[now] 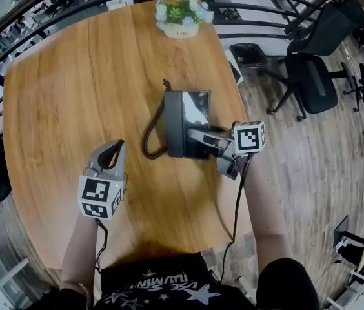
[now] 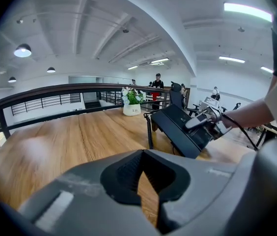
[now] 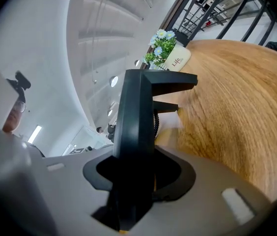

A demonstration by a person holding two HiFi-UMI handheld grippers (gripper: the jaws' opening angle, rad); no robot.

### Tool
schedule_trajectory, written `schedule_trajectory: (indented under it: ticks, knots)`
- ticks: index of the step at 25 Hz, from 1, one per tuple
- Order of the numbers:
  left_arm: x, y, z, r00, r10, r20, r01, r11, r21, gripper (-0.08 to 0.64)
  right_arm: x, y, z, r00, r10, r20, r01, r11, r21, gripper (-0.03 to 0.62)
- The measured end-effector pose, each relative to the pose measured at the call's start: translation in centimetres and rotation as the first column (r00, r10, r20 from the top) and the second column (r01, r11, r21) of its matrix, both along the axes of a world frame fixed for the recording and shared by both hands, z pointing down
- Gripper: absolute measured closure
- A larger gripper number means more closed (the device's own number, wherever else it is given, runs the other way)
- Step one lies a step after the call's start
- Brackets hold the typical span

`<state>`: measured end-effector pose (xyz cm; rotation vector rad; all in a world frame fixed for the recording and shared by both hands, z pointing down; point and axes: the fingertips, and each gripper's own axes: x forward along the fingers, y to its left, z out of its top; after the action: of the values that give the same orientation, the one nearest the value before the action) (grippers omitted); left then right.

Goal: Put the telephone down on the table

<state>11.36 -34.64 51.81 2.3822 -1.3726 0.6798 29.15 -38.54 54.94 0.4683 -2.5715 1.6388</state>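
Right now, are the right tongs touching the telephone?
Touching. The right gripper view shows the right tongs closed on the telephone, whose black edge sits clamped between them.

— We see the table [image 1: 72,108] as wood, its grain plain under a smooth, faintly shiny finish.
— And we take the telephone [image 1: 185,118] for black plastic, mostly matt, with a glossy panel that mirrors the light.
— Its coiled cord [image 1: 150,134] looks rubbery to us.
— We read the left gripper [image 1: 111,152] and right gripper [image 1: 202,138] as grey matt plastic. The pot [image 1: 181,30] at upper centre seems smooth, white and glazed.
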Motion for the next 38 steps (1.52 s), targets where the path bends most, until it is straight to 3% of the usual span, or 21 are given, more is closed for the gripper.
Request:
schedule_trajectory:
  ticks: [2, 6, 9, 13, 21, 26, 31, 38]
  knots:
    - [0.3, 0.0, 0.3, 1.000, -0.001, -0.004, 0.001, 1.000, -0.004, 0.558, 0.0, 0.0, -0.1, 1.000, -0.004, -0.019, 0.004, 1.000, 0.003, 0.431]
    - [0.9, -0.4, 0.2, 1.000, -0.005, -0.015, 0.005, 1.000, 0.004, 0.558, 0.7, -0.2, 0.5, 0.990, -0.003, -0.143, 0.008, 0.999, 0.034, 0.415]
    - [1.5, -0.8, -0.4, 1.000, -0.001, -0.030, 0.001, 1.000, 0.012, 0.558, 0.7, -0.2, 0.5, 0.988, 0.019, -0.153, -0.014, 0.999, 0.037, 0.410]
    - [2.4, -1.3, -1.1, 0.999, 0.006, -0.043, -0.005, 1.000, 0.031, 0.558, 0.9, -0.6, 0.9, 0.980, 0.056, -0.192, -0.036, 0.994, 0.103, 0.388]
    - [2.8, -0.6, -1.4, 0.998, 0.010, -0.060, -0.009, 1.000, 0.028, 0.558, 3.6, -1.6, 2.5, 0.920, 0.165, -0.356, -0.099, 0.976, 0.196, 0.275]
    - [3.0, 0.3, -1.6, 0.998, 0.016, -0.065, -0.014, 0.999, 0.031, 0.558, 4.2, -1.9, 2.4, 0.889, 0.224, -0.399, -0.132, 0.960, 0.245, 0.293]
    - [2.8, 1.4, -2.6, 0.998, 0.021, -0.066, -0.018, 0.999, 0.046, 0.558, 4.7, -1.5, 2.0, 0.835, 0.306, -0.457, -0.179, 0.937, 0.301, 0.299]
    - [1.6, 2.8, -4.0, 0.997, 0.007, -0.076, -0.003, 0.998, 0.062, 0.558, 6.3, -1.0, 0.4, 0.689, 0.468, -0.553, -0.209, 0.860, 0.466, 0.316]
